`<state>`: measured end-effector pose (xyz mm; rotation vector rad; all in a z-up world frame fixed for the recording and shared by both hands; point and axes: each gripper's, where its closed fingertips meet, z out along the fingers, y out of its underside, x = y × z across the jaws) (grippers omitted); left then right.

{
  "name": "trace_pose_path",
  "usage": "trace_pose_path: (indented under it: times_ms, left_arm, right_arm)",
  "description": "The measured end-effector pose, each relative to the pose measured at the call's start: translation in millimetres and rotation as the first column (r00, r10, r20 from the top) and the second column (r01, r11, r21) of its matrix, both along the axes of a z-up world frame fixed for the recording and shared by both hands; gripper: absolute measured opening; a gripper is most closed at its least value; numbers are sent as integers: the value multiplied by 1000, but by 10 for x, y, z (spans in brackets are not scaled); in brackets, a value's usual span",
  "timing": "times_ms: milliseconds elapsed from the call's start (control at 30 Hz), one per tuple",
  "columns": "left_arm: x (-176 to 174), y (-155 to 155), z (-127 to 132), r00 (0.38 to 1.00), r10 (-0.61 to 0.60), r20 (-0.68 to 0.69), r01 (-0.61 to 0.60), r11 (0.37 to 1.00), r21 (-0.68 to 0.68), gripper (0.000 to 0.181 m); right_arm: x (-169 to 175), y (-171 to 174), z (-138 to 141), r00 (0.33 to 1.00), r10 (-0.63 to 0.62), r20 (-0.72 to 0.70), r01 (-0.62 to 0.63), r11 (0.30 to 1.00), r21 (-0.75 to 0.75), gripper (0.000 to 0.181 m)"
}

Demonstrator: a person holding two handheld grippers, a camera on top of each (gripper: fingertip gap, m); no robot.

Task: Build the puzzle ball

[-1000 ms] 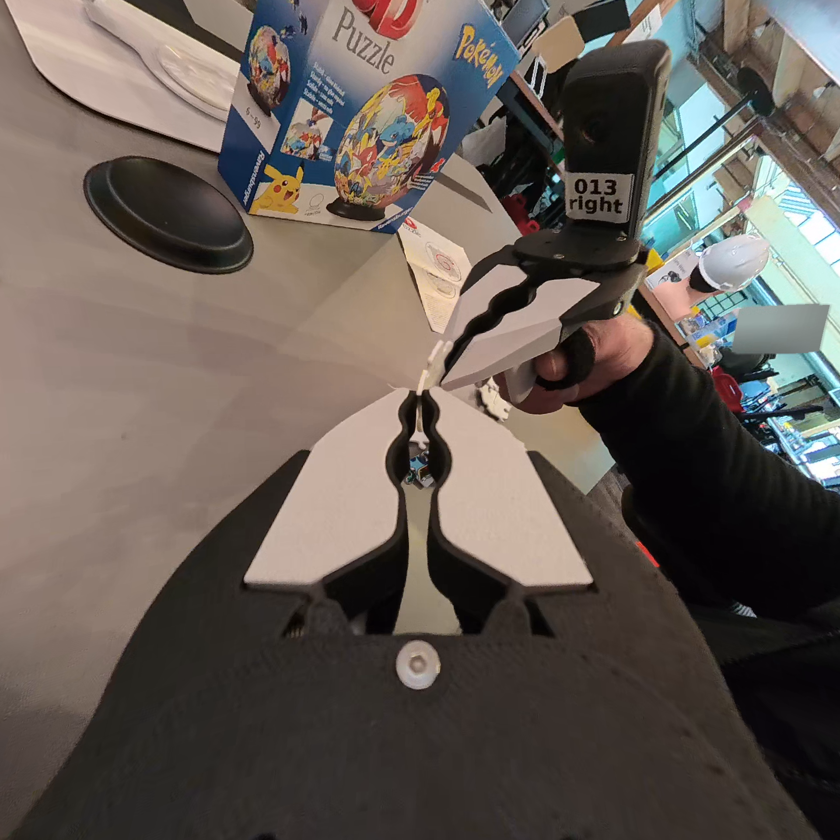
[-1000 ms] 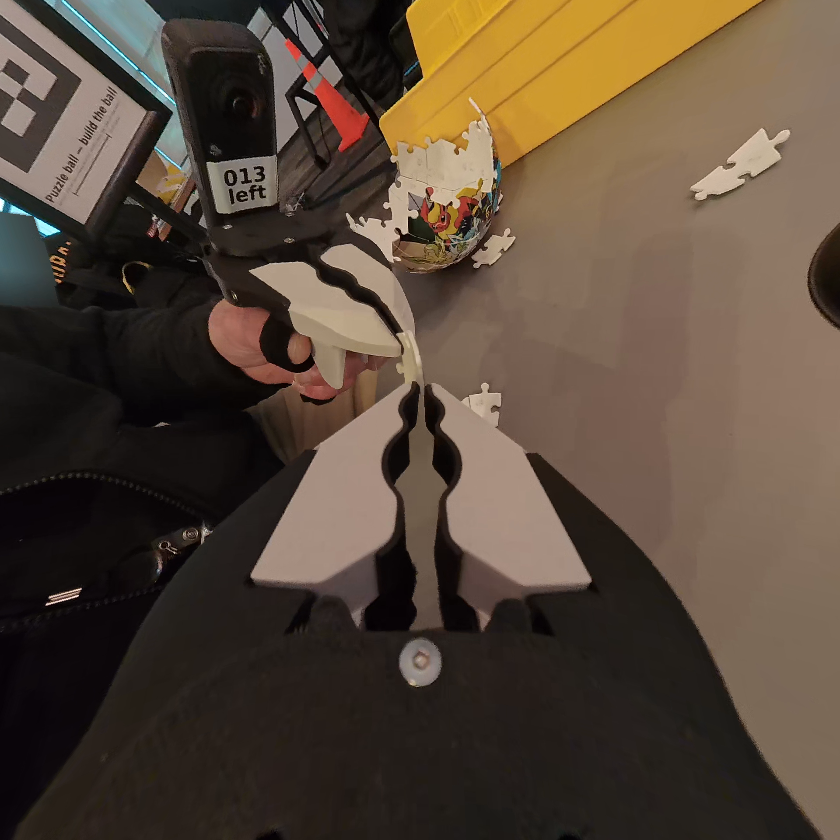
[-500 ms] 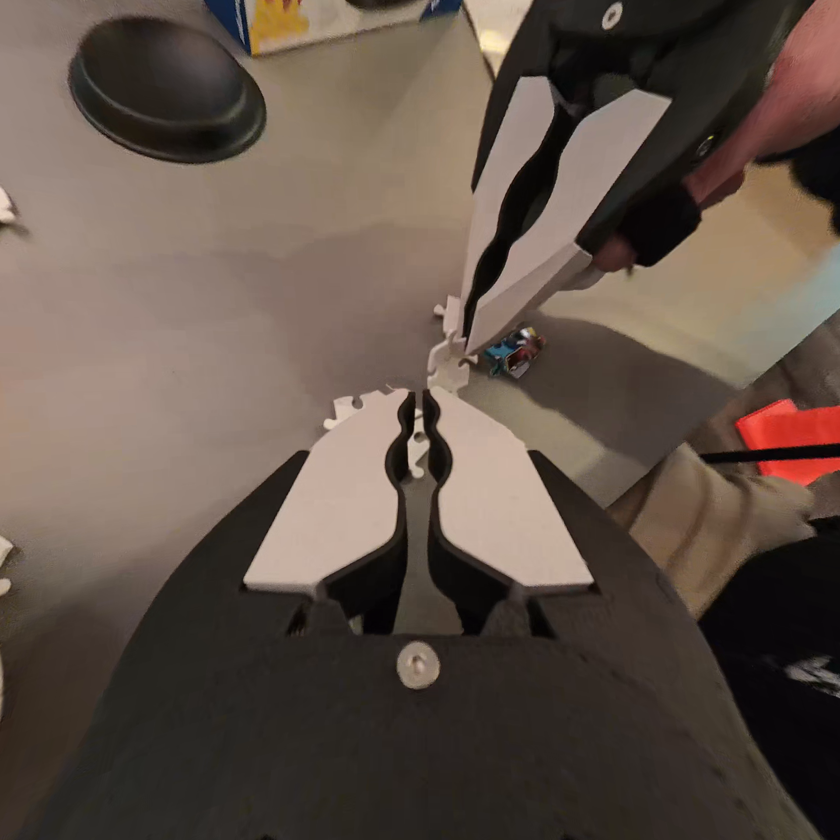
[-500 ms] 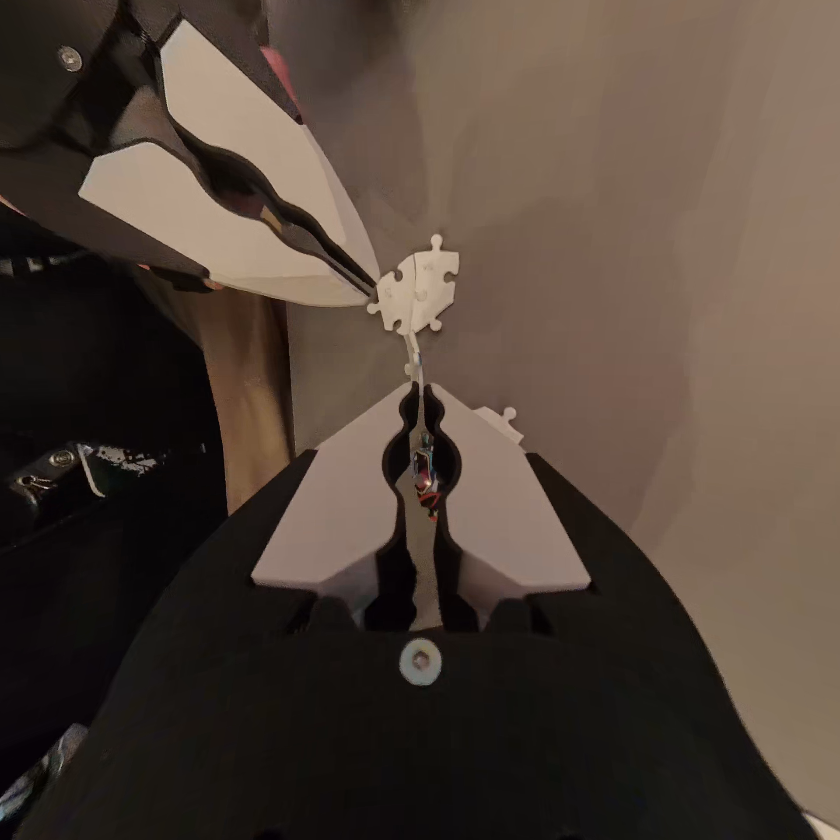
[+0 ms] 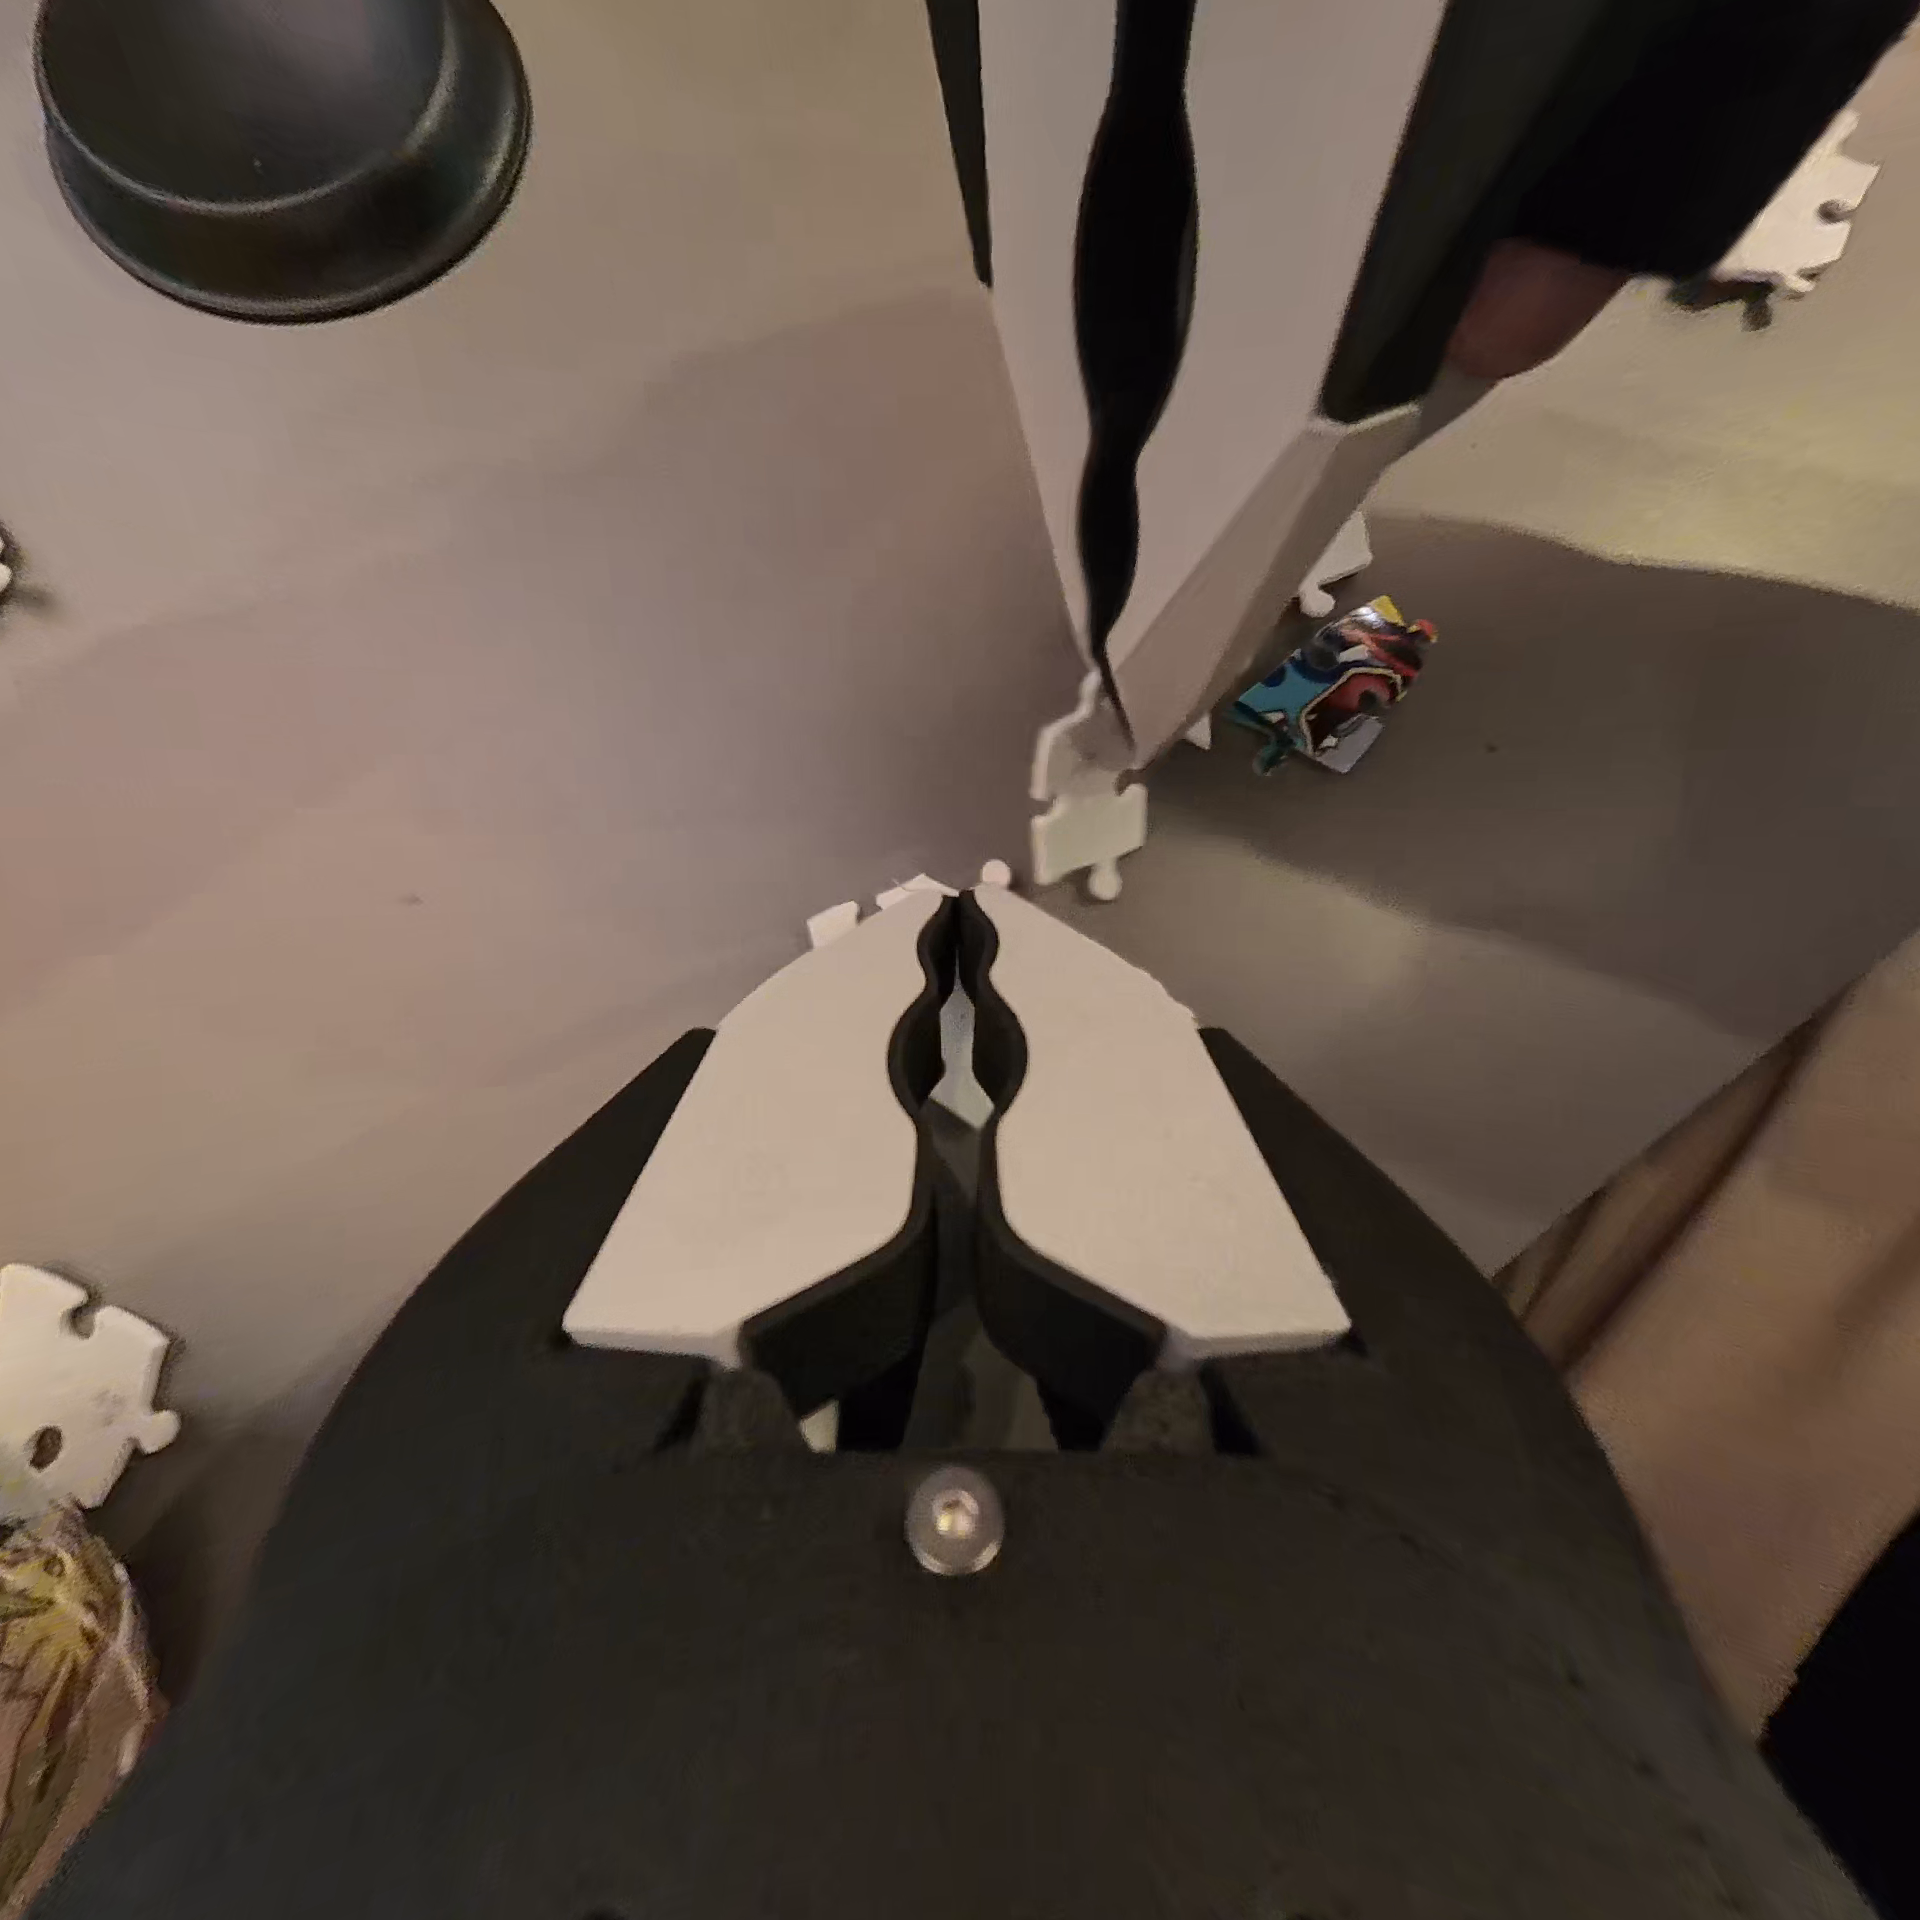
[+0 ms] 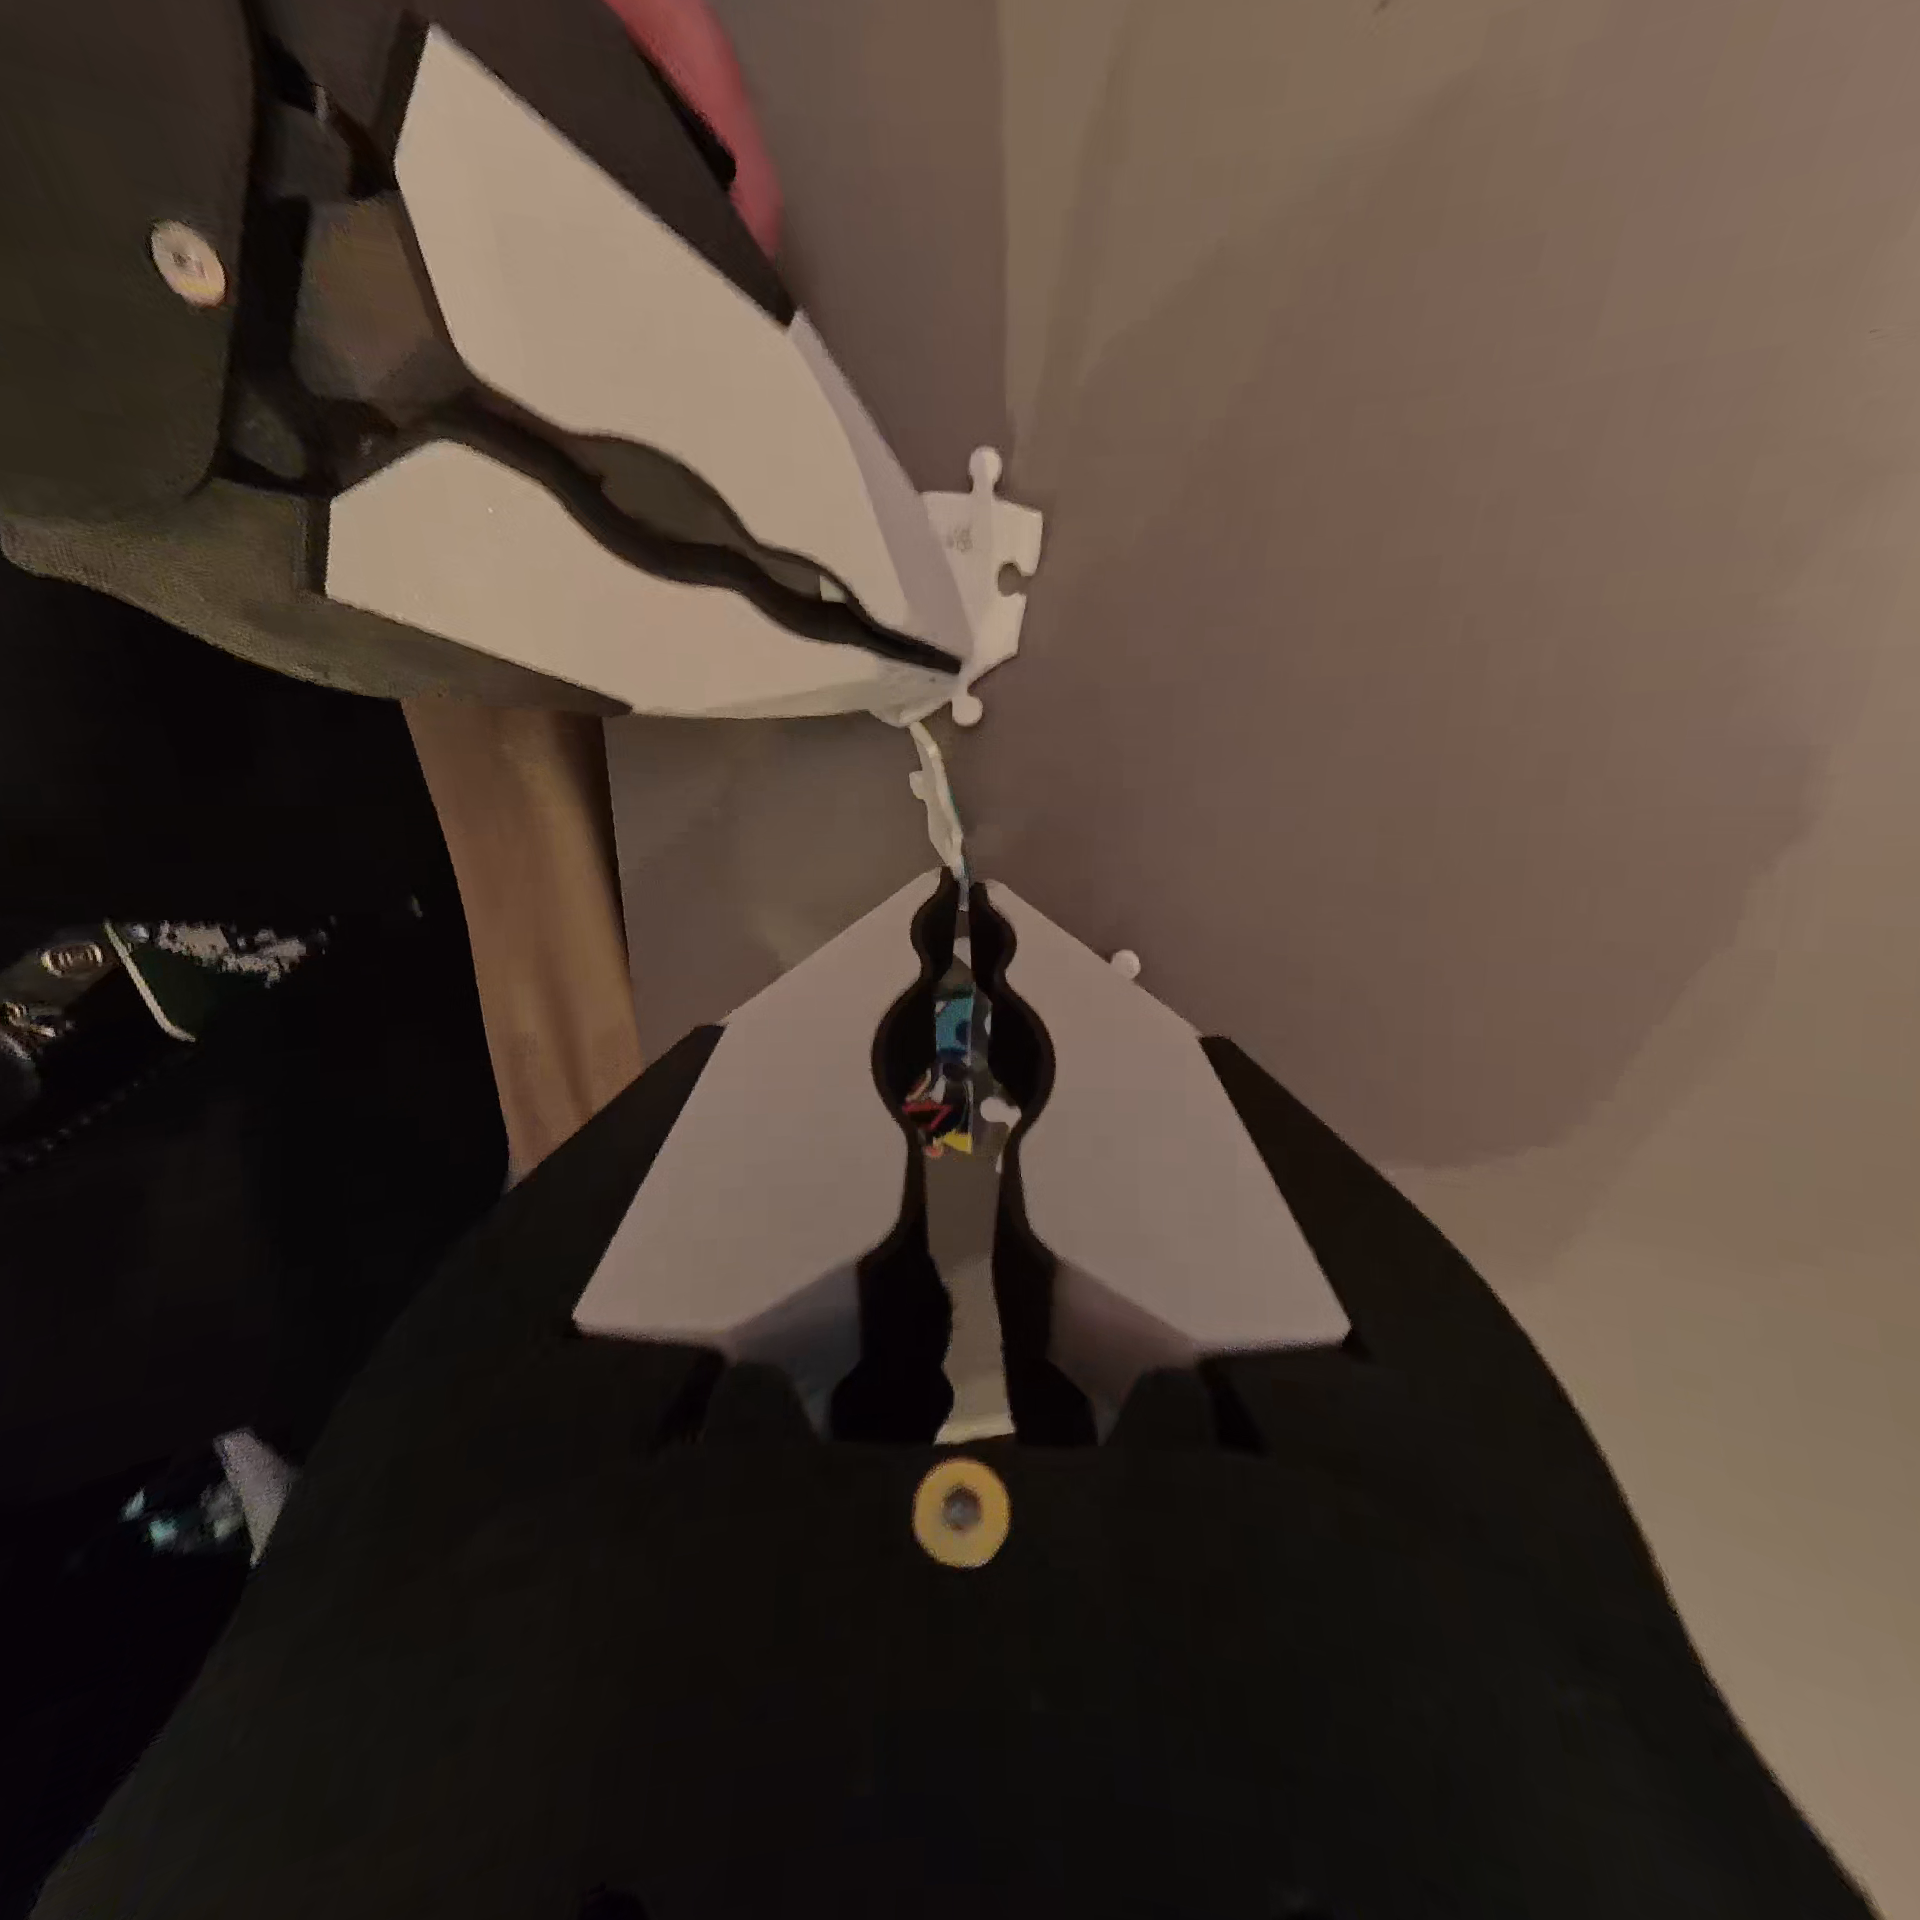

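Both grippers are clamping small white curved plastic puzzle pieces: the left gripper is mostly hiding its white-backed piece, while the right gripper is pinching another piece edge-on, its join blurred just ahead.

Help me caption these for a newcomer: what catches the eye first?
Two grippers meeting tip to tip over a grey table, each pinching a white puzzle piece: the left gripper from below, the right gripper from above. Next, a colourful piece lying face-up beside them, and a black dome at top left.
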<state>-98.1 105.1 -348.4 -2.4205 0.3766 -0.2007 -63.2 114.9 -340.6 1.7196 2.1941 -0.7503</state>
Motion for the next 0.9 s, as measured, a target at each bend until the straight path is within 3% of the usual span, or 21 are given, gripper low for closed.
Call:
trace_pose_path:
  times_ms: [100, 300, 533, 667, 900]
  left_arm:
    - [4, 5, -10, 1000, -20, -1, 20, 1000, -5, 0]
    - [15, 17, -10, 999, -44, 4, 44, 999, -4, 0]
    - [17, 18, -12, 998, -69, -13, 69, 998, -1, 0]
    - [21, 19, -13, 997, -74, -19, 74, 997, 4, 0]
    - [24, 22, -12, 996, -82, -19, 82, 997, 5, 0]
  right_arm:
    - [43, -42, 2, 996, 79, 46, -78, 997, -20, 0]
    - [-42, -7, -95, 989, 111, 96, -111, 994, 1, 3]
    - [-91, 11, -94, 992, 108, 63, -110, 994, 24, 4]
    - [-120, 41, -72, 995, 92, 31, -94, 993, 73, 14]
    - [-170, -35, -34, 995, 65, -77, -57, 993, 99, 8]
